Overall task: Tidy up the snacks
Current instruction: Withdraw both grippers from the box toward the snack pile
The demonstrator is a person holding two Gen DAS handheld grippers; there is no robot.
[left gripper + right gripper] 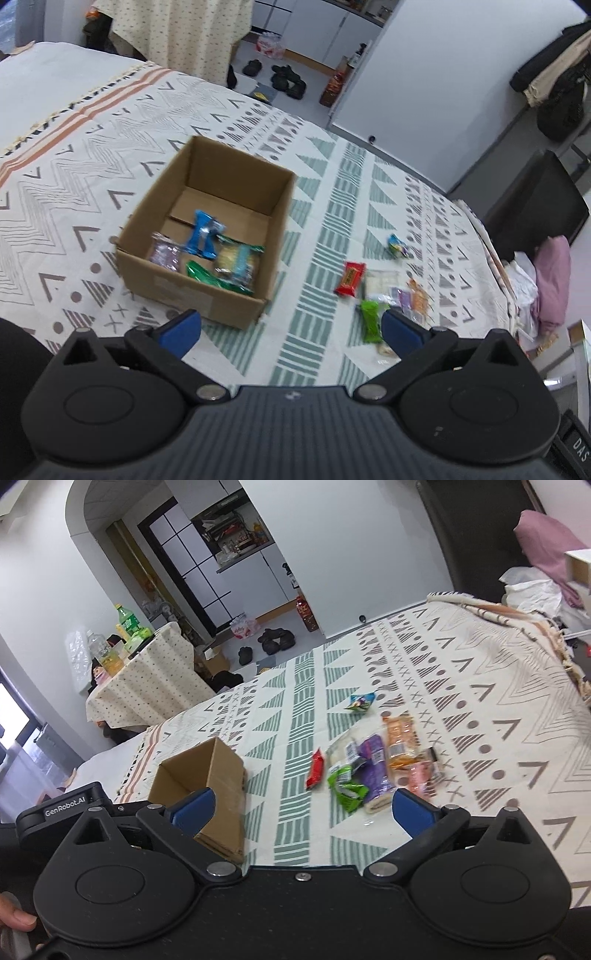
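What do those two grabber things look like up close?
Both are black plastic. Each tool, left and right, has two blue pads on black arms with silver screws, above round black discs and a ribbed grey-black body. White lettering reading GenRobot.AI sits on a black block at the left edge of the right view.

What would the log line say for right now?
left gripper: open, empty | right gripper: open, empty | cardboard box: holds some snacks | red packet: outside, on bedspread

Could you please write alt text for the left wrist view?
An open cardboard box on a patterned bedspread holds four snack packets, while more packets, including a red one and a green one, lie loose to its right. The left gripper shows in the foreground, open and empty.
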